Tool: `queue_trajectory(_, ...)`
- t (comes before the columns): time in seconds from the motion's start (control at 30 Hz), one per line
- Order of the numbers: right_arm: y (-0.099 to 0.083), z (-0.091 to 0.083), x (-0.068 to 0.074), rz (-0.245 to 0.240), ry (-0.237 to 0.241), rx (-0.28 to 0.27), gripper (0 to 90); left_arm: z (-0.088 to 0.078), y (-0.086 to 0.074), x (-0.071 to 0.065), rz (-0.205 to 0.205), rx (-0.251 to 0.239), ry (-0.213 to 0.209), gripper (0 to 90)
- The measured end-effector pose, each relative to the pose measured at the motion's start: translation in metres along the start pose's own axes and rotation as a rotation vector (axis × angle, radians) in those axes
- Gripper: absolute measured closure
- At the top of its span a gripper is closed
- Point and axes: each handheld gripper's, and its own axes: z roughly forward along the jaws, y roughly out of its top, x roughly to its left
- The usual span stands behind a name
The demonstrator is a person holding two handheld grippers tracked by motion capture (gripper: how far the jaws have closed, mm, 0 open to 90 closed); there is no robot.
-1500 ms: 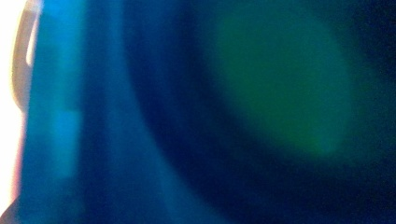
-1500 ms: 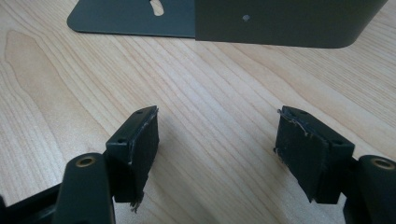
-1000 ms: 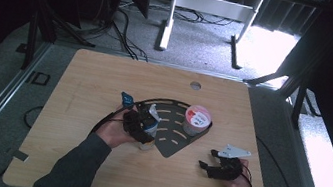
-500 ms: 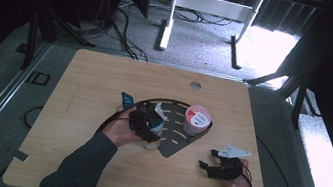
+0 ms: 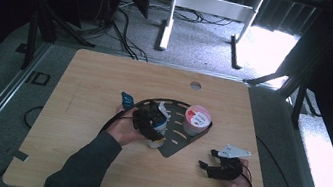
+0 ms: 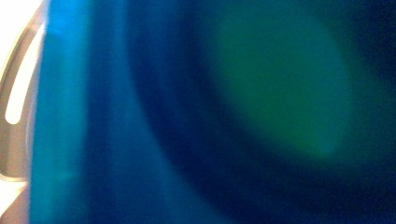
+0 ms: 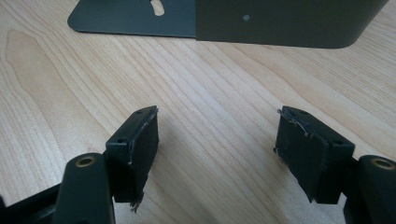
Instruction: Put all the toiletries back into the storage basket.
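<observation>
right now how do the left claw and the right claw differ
The left claw is up at the dark slotted rack, close against a blue container that blurs its own camera; the right claw sits apart from the rack over bare wooden table. The right claw's jaws stand wide open with nothing between them, while the left claw's jaws are hidden, so their state is unclear. Both are black and hand-held.

Your left gripper (image 5: 152, 121) now sits farther in over the dark slotted rack (image 5: 178, 141) than a second ago, closer to the red-lidded tub (image 5: 197, 118). A blue container (image 6: 140, 121) presses right up against its camera, blurred. A white-and-blue cup (image 5: 158, 132) shows just beneath the claw.
</observation>
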Motion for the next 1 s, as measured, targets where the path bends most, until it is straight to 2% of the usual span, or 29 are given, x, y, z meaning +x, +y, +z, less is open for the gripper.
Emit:
queue_trajectory(0.3, 0.000, 0.000, 0.000, -0.001, -0.001, 0.000, 29.6, 0.002, 0.005, 0.000, 0.004, 0.001, 0.005, 54.9)
queue_trajectory(0.57, 0.000, 0.000, 0.000, 0.000, 0.001, 0.000, 29.5, 0.006, 0.010, 0.002, -0.005, 0.008, 0.006, 54.9)
queue_trajectory(1.0, 0.000, 0.000, 0.000, -0.003, 0.002, 0.001, 29.5, 0.009, 0.017, 0.007, -0.033, -0.008, 0.026, 54.9)
